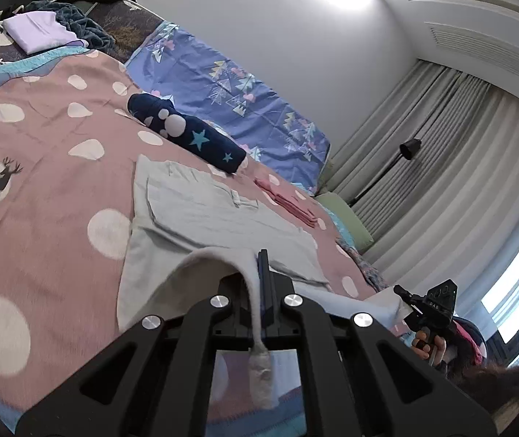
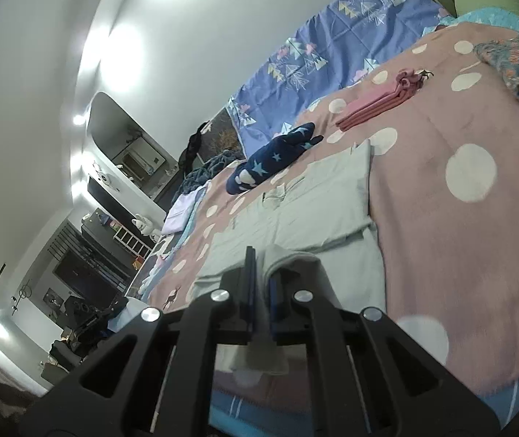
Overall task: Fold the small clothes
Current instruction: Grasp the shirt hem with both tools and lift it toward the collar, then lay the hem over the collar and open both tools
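In the left wrist view, the left tongs [image 1: 255, 284] are pinched closed on a lifted edge of the grey garment [image 1: 201, 215], which lies partly folded on the pink dotted bedspread [image 1: 40, 167], just nearer than the navy star-patterned roll [image 1: 190, 134]. The right tongs [image 1: 401, 291] grip the garment's other corner, beside a folded pink cloth [image 1: 288, 200]. In the right wrist view, the right tongs [image 2: 261, 276] are closed on the grey garment's [image 2: 314, 200] near edge, with the navy roll [image 2: 274, 158] just beyond it and the pink cloth [image 2: 379, 100] farther off.
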{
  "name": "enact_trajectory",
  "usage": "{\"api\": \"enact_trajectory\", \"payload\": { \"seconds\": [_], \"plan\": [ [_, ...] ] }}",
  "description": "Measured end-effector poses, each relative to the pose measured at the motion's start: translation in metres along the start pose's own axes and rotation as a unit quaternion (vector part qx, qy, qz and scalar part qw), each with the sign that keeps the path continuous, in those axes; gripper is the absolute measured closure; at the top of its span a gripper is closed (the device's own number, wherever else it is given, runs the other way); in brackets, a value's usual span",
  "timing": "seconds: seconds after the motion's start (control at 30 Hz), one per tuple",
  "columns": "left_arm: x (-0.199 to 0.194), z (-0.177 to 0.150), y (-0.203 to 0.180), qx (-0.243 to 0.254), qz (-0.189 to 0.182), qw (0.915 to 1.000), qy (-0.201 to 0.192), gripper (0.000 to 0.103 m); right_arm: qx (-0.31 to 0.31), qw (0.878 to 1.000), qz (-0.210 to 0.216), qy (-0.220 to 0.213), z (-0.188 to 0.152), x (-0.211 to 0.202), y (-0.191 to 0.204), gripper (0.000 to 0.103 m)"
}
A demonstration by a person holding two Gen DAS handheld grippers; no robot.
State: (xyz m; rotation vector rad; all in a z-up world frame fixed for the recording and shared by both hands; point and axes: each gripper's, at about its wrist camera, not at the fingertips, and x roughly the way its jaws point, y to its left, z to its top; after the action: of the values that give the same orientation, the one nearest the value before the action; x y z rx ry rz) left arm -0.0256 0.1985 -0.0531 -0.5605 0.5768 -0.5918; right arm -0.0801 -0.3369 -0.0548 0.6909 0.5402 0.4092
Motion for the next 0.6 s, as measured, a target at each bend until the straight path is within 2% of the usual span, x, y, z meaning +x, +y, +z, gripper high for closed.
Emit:
{"api": "enact_trajectory", "payload": {
  "seconds": [0.23,0.4,0.53,0.6],
  "plan": [
    [0.057,0.061,0.012,0.018,0.026,0.9995,0.003,0.101,-0.012,1.0,-0.007,0.0,0.056,0.071,-0.012,0.097],
    [0.116,0.101,0.045,0.011,0.057,0.9983,0.008,0.101,0.007,0.999,-0.048,0.022,0.095,0.144,-0.054,0.095],
    [0.179,0.095,0.095,-0.032,0.091,0.9932,0.065,0.101,0.043,0.993,-0.085,0.069,0.093,0.197,-0.097,0.094],
    [0.198,0.089,0.112,-0.042,0.111,0.989,0.089,0.101,0.052,0.99,-0.096,0.084,0.087,0.211,-0.109,0.094]
  ]
}}
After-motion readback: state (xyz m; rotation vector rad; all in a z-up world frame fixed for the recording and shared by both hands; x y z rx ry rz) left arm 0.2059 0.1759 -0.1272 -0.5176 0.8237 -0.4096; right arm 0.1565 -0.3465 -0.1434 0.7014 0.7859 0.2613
